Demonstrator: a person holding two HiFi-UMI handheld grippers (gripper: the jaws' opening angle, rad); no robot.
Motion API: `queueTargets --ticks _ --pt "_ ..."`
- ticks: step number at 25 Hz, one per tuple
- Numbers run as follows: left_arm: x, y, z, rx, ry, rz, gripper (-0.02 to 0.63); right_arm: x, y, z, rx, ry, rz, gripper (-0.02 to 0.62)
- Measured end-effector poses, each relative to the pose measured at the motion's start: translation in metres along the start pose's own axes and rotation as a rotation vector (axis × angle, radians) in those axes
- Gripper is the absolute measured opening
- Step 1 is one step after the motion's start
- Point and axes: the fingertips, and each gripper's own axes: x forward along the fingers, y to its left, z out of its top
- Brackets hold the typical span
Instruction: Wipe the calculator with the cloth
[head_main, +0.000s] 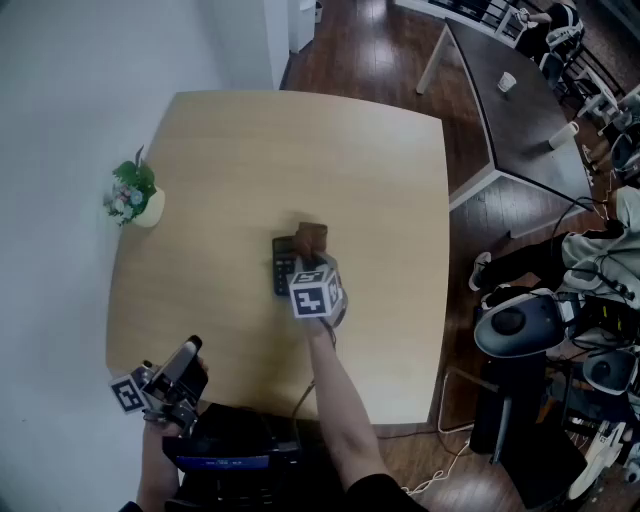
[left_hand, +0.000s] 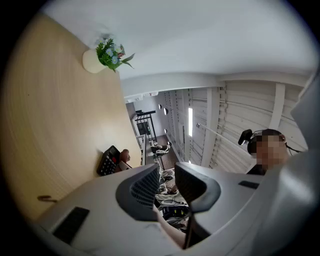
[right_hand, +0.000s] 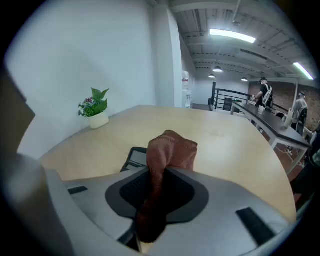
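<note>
- Head view: your right gripper (head_main: 315, 262) is over the middle of the table (head_main: 400, 200), clenched on the brown cloth (head_main: 312, 238); the cloth's free end is at the far right corner of the calculator (head_main: 283, 265); bare wood lies open on every side, with all four edges well apart from it; the plant pot (head_main: 135, 197) stands near the left edge; your left gripper (head_main: 190, 352) hangs at the near-left edge, well apart from the calculator.
- Left gripper view: your claw (left_hand: 167, 177) is released, jaws apart with nothing between them; the calculator (left_hand: 107, 161) lies beyond, near the table's right edge in this view; open tabletop runs up to the plant (left_hand: 102, 57).
- Right gripper view: the jaws pinch the cloth (right_hand: 172, 150), which stands bunched above them; the calculator (right_hand: 135, 157) shows just behind it to the left; the far and right edges are well clear.
</note>
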Motion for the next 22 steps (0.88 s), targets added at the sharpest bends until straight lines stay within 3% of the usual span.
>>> queueTargets --ticks 3,8,10,12,15,18,22 --pt "-0.009 0.003 0.01 -0.011 -0.009 0.004 0.095 0.005 0.031 0.002 -0.011 0.045 0.058 0.081" --pt "-0.016 0.009 0.026 -0.026 -0.014 -0.004 0.095 0.004 0.091 0.011 0.029 0.032 0.295 0.081" --pt "-0.017 0.011 0.028 -0.035 -0.018 -0.007 0.095 -0.007 0.074 0.018 0.06 -0.022 0.256 0.081" --pt "-0.017 0.013 0.029 -0.045 -0.019 -0.014 0.095 -0.017 0.034 0.022 0.094 -0.069 0.135 0.081" --pt "-0.016 0.015 0.028 -0.055 -0.016 -0.023 0.095 -0.02 -0.018 0.016 0.12 -0.057 -0.014 0.081" --pt "-0.013 0.016 0.026 -0.053 -0.013 -0.033 0.095 -0.004 -0.021 0.006 0.11 0.012 -0.004 0.081" --pt "-0.016 0.018 0.028 -0.052 -0.024 -0.022 0.095 0.007 0.021 0.005 0.056 0.068 0.072 0.081"
